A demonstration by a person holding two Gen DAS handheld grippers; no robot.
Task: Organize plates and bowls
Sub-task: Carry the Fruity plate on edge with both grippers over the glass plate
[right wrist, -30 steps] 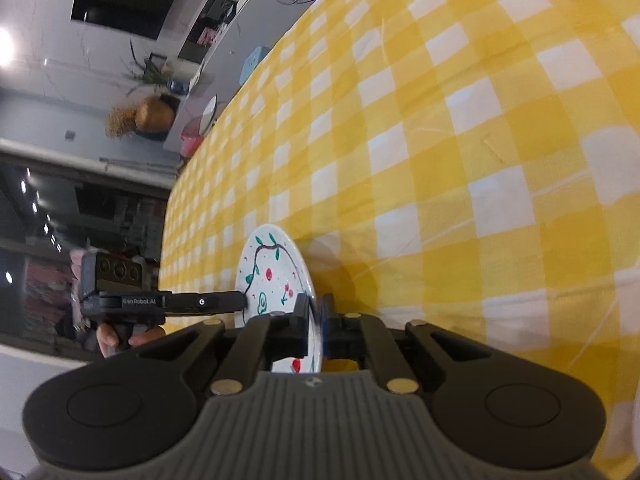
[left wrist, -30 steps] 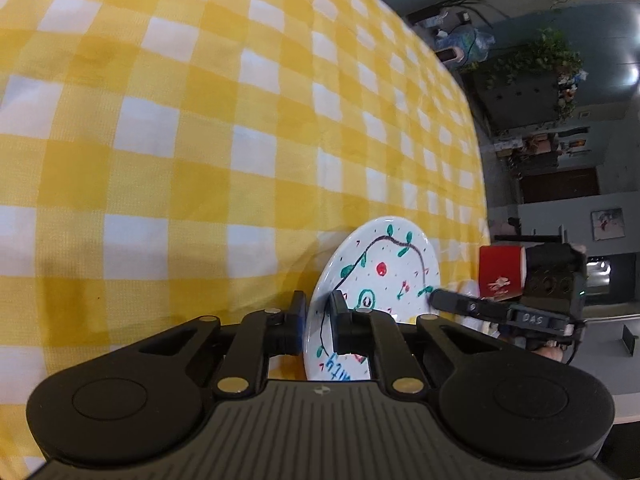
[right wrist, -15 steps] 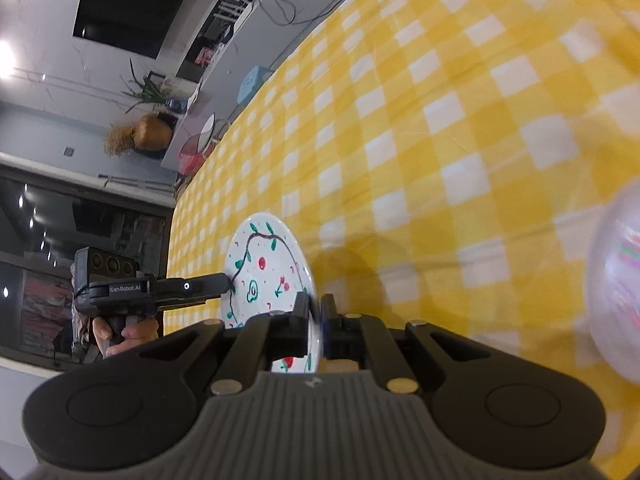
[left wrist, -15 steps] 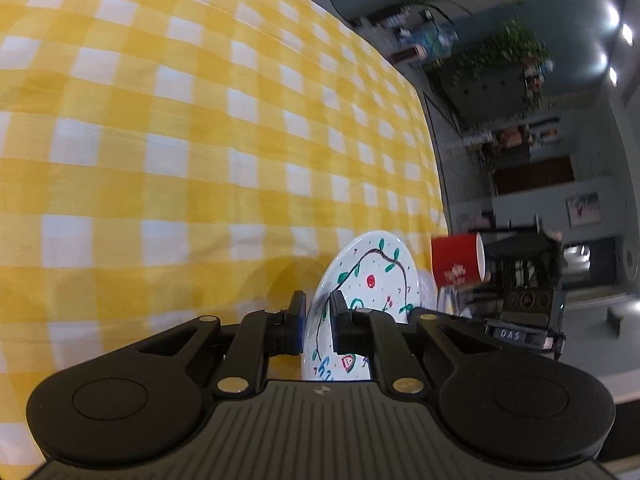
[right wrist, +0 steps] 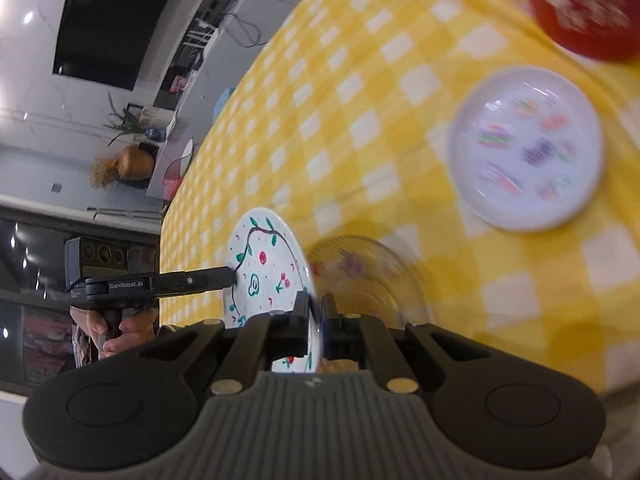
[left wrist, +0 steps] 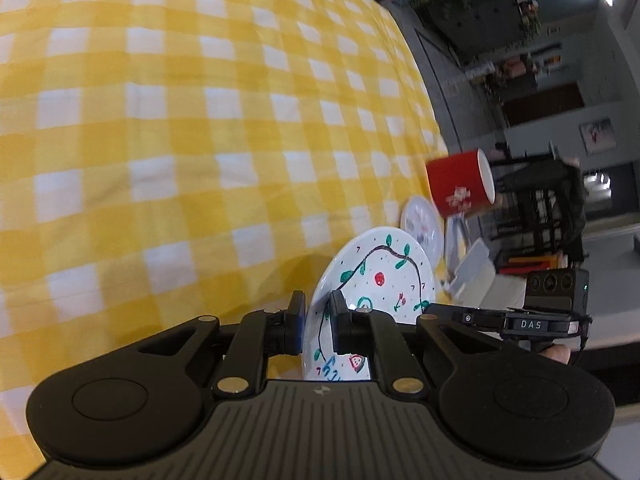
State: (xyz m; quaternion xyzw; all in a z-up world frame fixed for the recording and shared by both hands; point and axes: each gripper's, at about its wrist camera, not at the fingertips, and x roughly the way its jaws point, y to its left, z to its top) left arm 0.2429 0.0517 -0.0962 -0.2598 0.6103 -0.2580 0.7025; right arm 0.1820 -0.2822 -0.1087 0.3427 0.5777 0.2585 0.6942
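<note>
Both grippers hold one white plate with a drawn vine and red dots (left wrist: 376, 280), lifted above the yellow checked tablecloth (left wrist: 200, 140). My left gripper (left wrist: 318, 326) is shut on one rim. My right gripper (right wrist: 316, 314) is shut on the opposite rim of the same plate (right wrist: 264, 272). Each gripper shows in the other's view, the right one (left wrist: 428, 308) and the left one (right wrist: 228, 276). A second white plate with coloured marks (right wrist: 526, 148) lies on the cloth, also seen in the left wrist view (left wrist: 420, 220). A clear glass dish (right wrist: 372, 276) lies under the held plate.
A red cup with a white inside (left wrist: 460, 188) stands beyond the second plate, also at the top of the right wrist view (right wrist: 580, 4). A white box-like object (left wrist: 472, 272) sits near the table edge. Room furniture and plants lie beyond the table.
Both grippers have carried the vine plate across the cloth toward the red cup. The second plate, the glass dish and the cup have come into view.
</note>
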